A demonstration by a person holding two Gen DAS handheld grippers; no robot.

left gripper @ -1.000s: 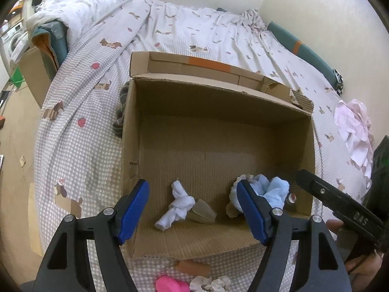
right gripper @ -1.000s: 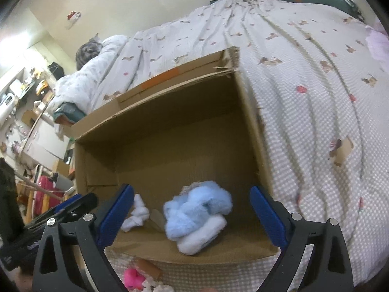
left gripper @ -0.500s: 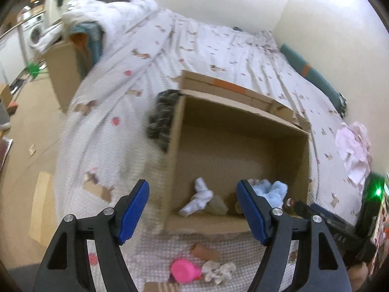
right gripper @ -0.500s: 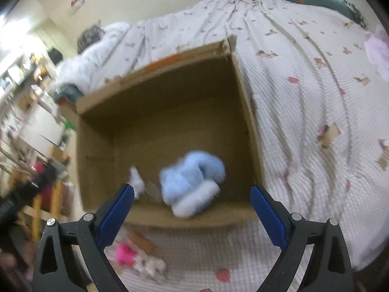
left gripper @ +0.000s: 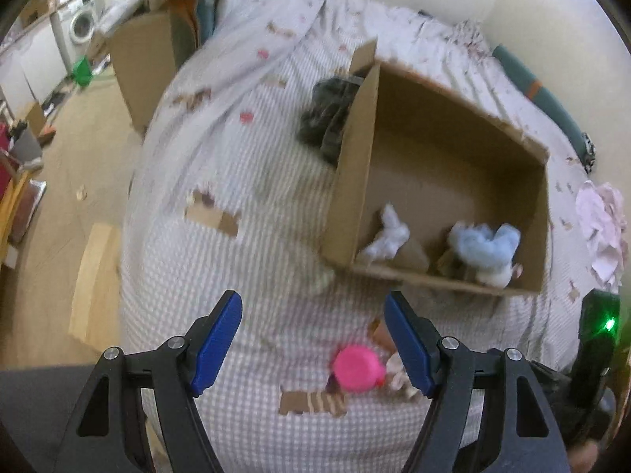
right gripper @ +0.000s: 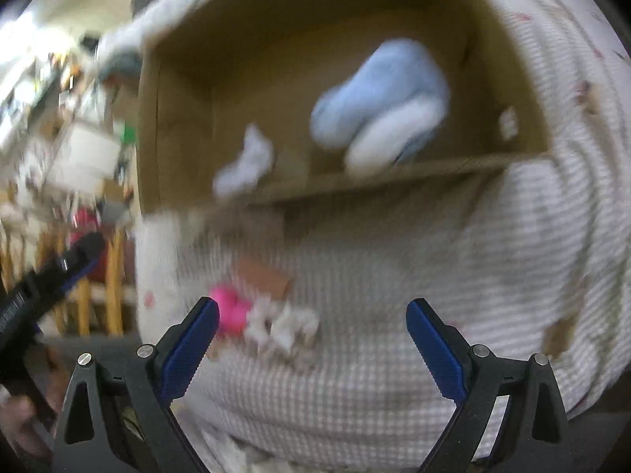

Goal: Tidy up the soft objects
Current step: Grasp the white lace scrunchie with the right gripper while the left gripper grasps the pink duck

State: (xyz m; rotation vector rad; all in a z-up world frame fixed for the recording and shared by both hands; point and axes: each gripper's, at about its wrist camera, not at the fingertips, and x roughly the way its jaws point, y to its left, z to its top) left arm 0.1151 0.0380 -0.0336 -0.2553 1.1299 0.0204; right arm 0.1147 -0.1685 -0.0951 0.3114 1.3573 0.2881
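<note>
An open cardboard box [left gripper: 351, 197] [right gripper: 378, 181] lies on the checked bedspread. Inside it sit a light blue fluffy toy [left gripper: 483, 242] [right gripper: 378, 106] and a white knotted cloth [left gripper: 388, 236] [right gripper: 248, 161]. On the bed in front of the box lie a pink soft object [left gripper: 357, 366] [right gripper: 228, 309], a whitish crumpled piece [right gripper: 282, 323] and a brown piece [right gripper: 262, 276]. My left gripper [left gripper: 313, 339] hangs open above the bedspread, the pink object just inside its right finger. My right gripper [right gripper: 311, 345] is open over the same pile, nothing held.
A dark striped cloth [left gripper: 327, 118] lies against the box's far left side. A pale pink garment [left gripper: 601, 228] sits on the bed at right. Left of the bed is wooden floor with another cardboard box [left gripper: 142, 63] and a washing machine [left gripper: 81, 25].
Both grippers have pulled back from over the box toward the bed's near edge and sunk slightly. The pink and whitish pieces in front of the box now sit between the fingers. Jaws unchanged.
</note>
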